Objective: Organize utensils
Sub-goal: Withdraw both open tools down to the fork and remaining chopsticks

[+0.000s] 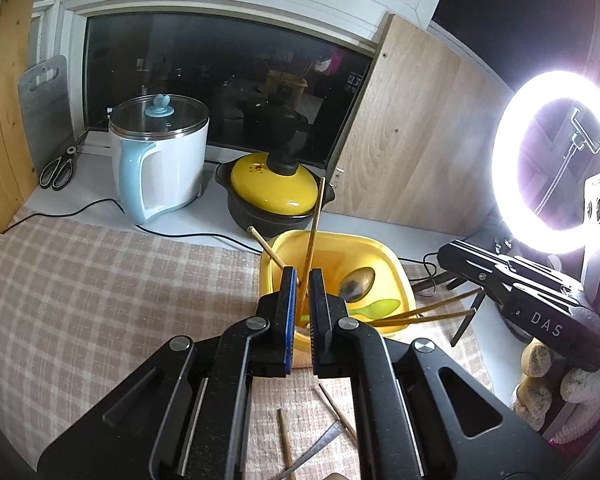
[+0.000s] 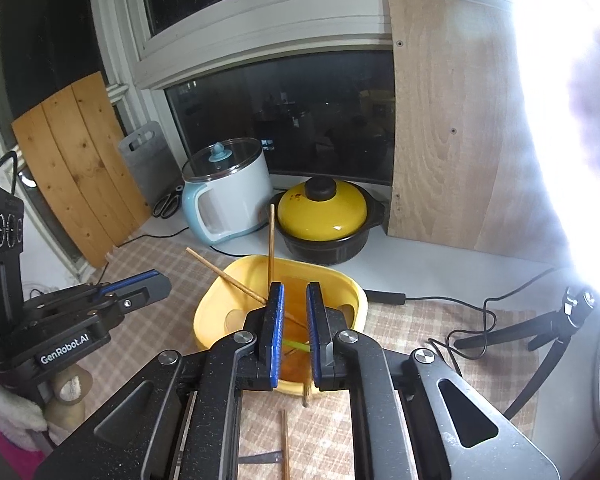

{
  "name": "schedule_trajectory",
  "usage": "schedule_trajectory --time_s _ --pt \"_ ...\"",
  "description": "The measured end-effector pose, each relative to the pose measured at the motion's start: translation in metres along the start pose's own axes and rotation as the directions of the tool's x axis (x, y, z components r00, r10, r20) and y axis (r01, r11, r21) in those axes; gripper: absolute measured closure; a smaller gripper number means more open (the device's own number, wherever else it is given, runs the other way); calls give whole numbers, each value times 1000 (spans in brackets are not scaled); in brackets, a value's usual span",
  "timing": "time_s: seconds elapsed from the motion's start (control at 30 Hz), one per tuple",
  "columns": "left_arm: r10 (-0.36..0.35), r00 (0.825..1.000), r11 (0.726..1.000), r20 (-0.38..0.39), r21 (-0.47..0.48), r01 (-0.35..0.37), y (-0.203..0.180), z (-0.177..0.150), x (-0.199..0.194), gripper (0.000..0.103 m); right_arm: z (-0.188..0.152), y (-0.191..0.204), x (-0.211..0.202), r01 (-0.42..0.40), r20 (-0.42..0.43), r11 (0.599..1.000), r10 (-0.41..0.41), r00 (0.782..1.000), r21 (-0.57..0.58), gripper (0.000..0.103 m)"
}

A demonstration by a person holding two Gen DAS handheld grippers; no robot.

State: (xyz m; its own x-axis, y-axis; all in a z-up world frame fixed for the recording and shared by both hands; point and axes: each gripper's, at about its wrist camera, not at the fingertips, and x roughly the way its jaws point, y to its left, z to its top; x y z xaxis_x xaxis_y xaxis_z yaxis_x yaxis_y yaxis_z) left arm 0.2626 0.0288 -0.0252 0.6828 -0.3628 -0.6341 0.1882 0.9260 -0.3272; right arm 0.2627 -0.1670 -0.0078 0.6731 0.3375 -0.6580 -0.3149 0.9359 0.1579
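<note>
- We are looking first at the yellow tub (image 1: 396,264), which is sitting on the checked cloth (image 1: 120,280). It is already holding a metal spoon (image 1: 356,284), a green spoon (image 1: 380,307) and some chopsticks.
- One tall chopstick (image 1: 316,220) is standing almost straight up in the tub. A slanted chopstick (image 1: 264,244) is leaning over the left rim, and two more chopsticks (image 1: 440,308) are poking out over the right side.
- Loose chopsticks (image 1: 286,444) and a grey metal handle (image 1: 320,444) are lying on the cloth, just in front of the tub. We think these are waiting to go in.
- The left gripper (image 1: 302,272) is hanging by the tub's near-left side with its jaws closed. The tall chopstick only shows through the slit; we are not seeing it pinched.
- The right gripper (image 2: 295,288) is hanging over the tub's near rim. Its jaws are standing a little apart, with nothing between them.
- So we are guessing we are between picks. Next, one gripper needs to pull back toward us, open wider, dip to the cloth and close on a loose piece.
- Behind the tub, a yellow-lidded pot (image 1: 272,188) and a white cooker (image 1: 160,160) are standing by the window.
</note>
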Motion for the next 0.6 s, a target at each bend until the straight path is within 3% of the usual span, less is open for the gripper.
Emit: schedule_trajectory --time_s 0.33,0.37,0.4,0.43,0.5,0.6 --pt "2 998 999 -60 -40 -5 20 -38 -27 100 -29 -7 -33 -89 20 996 90 996 -19 93" --pt "4 997 999 -73 -47 -8 22 -43 -27 94 -34 -8 -36 -107 15 994 107 994 -27 92" --pt "5 996 998 -92 -63 -11 27 -50 -29 75 -40 -9 -38 -124 5 992 124 992 -36 85" --pt "3 995 997 -101 -76 -11 31 -55 -31 66 -45 -10 -40 -134 -5 990 134 991 -47 72" --pt "2 993 994 -122 -109 -15 39 -70 -36 61 -55 -11 -44 -144 -12 987 143 990 -72 62" --pt "15 987 991 -163 -132 -37 46 -92 -40 61 -70 -11 -46 -167 -41 976 163 986 -138 62"
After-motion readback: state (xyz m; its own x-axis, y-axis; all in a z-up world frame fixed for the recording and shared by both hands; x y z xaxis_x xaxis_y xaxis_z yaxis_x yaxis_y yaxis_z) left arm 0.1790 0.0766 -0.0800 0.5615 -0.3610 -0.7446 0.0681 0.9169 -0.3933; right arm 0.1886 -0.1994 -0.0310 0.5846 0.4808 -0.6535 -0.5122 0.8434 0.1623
